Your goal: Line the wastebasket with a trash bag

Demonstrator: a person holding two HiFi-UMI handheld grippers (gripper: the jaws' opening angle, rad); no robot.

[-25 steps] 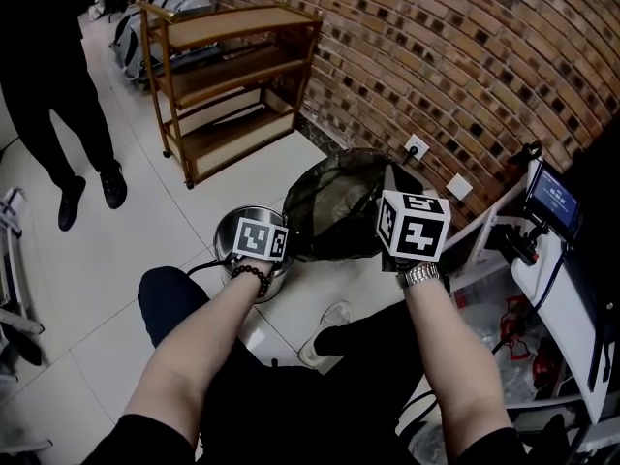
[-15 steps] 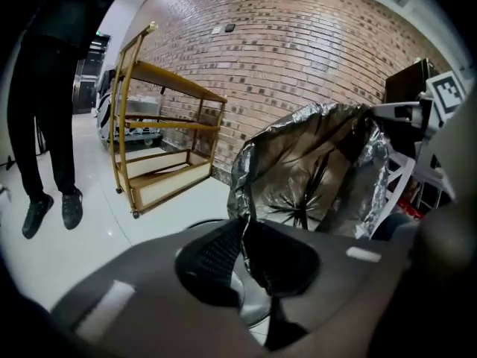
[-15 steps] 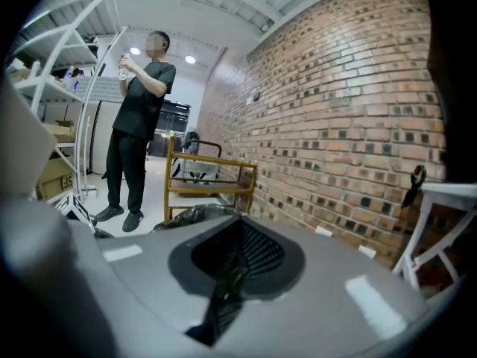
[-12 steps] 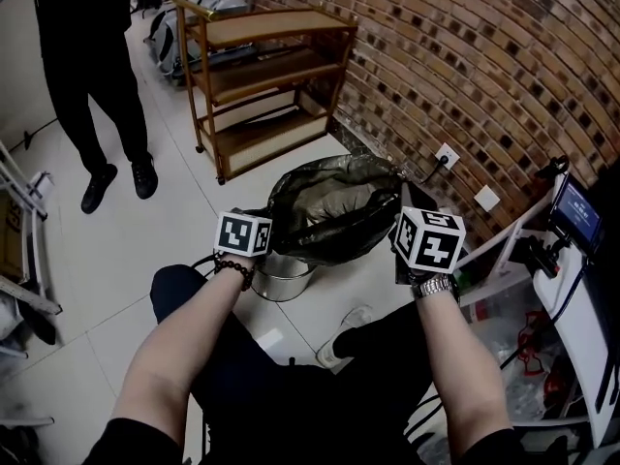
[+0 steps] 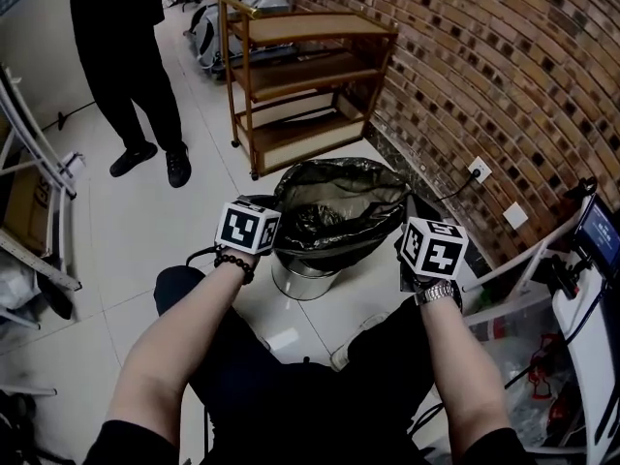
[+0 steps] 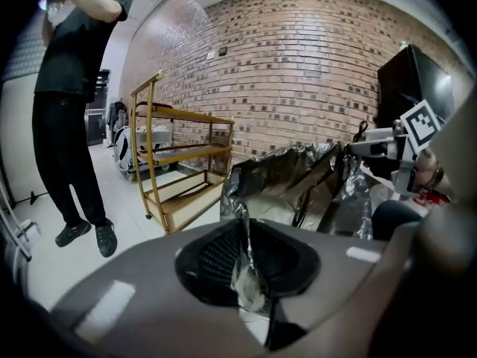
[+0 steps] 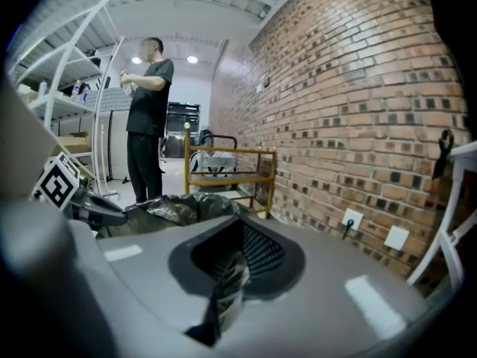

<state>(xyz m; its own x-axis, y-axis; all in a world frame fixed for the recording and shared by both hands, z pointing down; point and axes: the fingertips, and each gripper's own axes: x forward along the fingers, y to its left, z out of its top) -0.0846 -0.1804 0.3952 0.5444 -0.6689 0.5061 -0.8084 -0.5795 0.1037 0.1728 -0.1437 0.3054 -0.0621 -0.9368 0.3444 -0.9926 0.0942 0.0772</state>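
A dark, glossy trash bag (image 5: 339,206) hangs with its mouth stretched open between my two grippers. Under it stands the round metal wastebasket (image 5: 302,281), partly covered by the bag. My left gripper (image 5: 274,219) is shut on the bag's left rim; a strip of film (image 6: 246,263) is pinched between its jaws. My right gripper (image 5: 405,232) is shut on the right rim, with film (image 7: 227,286) caught between its jaws. The left gripper view shows the bag (image 6: 298,185) spread out ahead and the right gripper (image 6: 373,149) beyond it. In the right gripper view the bag (image 7: 175,207) lies ahead to the left.
A wooden shelf cart (image 5: 310,76) stands just behind the wastebasket, with bags (image 5: 215,27) beyond it. A person in black (image 5: 136,56) stands on the white tile floor at the back left. The brick wall (image 5: 504,66) with a socket (image 5: 477,172) runs along the right; a white rack (image 5: 581,337) is near right.
My left gripper has risen from the wastebasket and taken hold of the bag's left rim. The bag's mouth has been pulled open and now hangs over the wastebasket.
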